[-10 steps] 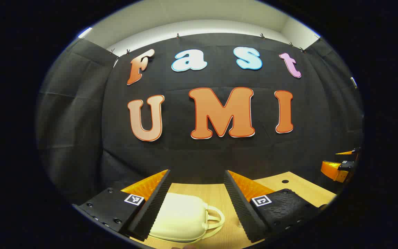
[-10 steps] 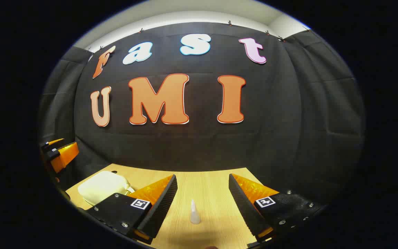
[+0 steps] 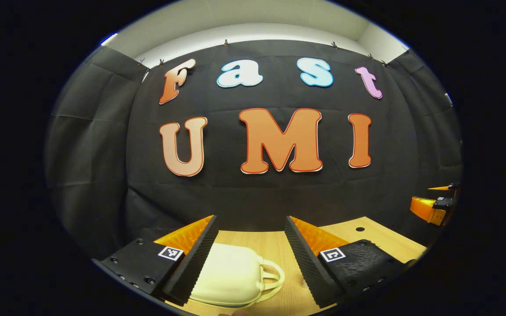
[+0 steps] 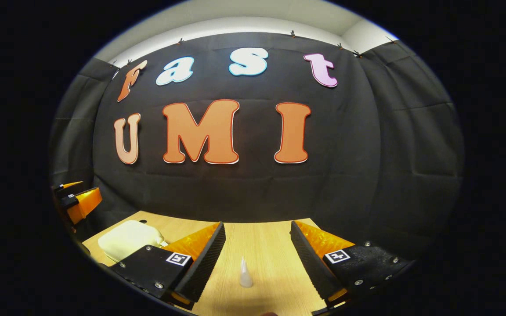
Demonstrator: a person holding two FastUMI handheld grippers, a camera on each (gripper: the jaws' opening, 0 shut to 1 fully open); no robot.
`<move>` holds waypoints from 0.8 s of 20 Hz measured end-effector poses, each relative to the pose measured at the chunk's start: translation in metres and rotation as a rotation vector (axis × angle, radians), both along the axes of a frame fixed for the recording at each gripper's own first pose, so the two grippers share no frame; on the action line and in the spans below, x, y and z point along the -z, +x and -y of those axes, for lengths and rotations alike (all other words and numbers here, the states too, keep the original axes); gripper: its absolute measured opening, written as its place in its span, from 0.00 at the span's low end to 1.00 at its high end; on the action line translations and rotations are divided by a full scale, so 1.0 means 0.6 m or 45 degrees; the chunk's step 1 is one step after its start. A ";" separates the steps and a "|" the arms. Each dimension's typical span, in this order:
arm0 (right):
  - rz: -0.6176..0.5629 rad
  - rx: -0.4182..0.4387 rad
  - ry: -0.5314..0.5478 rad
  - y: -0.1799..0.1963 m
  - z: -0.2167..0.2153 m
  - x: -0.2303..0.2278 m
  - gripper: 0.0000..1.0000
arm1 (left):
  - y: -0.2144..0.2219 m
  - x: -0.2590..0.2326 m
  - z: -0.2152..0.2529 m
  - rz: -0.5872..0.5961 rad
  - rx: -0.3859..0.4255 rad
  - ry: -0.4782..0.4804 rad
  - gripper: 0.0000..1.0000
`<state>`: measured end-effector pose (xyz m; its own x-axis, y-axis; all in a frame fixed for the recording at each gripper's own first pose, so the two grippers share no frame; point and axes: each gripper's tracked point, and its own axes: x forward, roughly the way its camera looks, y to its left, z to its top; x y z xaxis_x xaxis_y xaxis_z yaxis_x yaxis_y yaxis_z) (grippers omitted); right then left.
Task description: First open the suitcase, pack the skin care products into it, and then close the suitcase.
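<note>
A small cream suitcase with a handle on its right side lies shut on the wooden table, low in the left gripper view. My left gripper hangs open above it, its fingers wide apart and touching nothing. In the right gripper view the same suitcase lies at the far left. A small whitish skin care tube with a pointed tip stands on the table between my right gripper's open fingers. The right gripper is above it and apart from it.
The black cloth wall rises just behind the table's far edge. The other gripper pokes in at the right edge of the left gripper view, and the left one at the left edge of the right gripper view. A small dark hole marks the tabletop.
Both views have tilted slightly: the wall sits a bit higher in the left gripper view and lower in the right gripper view. Suitcase and tube have not moved.
</note>
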<state>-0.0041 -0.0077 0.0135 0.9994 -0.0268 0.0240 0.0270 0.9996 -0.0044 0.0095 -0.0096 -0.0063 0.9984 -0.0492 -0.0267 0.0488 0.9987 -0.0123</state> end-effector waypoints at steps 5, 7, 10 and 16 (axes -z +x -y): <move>-0.005 0.008 0.005 -0.006 0.011 0.002 0.95 | 0.003 0.003 0.021 -0.004 0.030 0.014 0.97; -0.007 0.016 0.000 -0.006 0.011 0.002 0.95 | -0.001 0.004 0.020 -0.006 0.030 0.023 0.94; -0.009 0.014 0.008 -0.007 0.005 0.003 0.95 | -0.002 0.003 0.009 -0.001 0.023 0.042 0.97; -0.047 0.000 0.012 -0.006 0.003 0.023 0.95 | 0.001 0.014 -0.012 -0.004 -0.029 0.165 0.98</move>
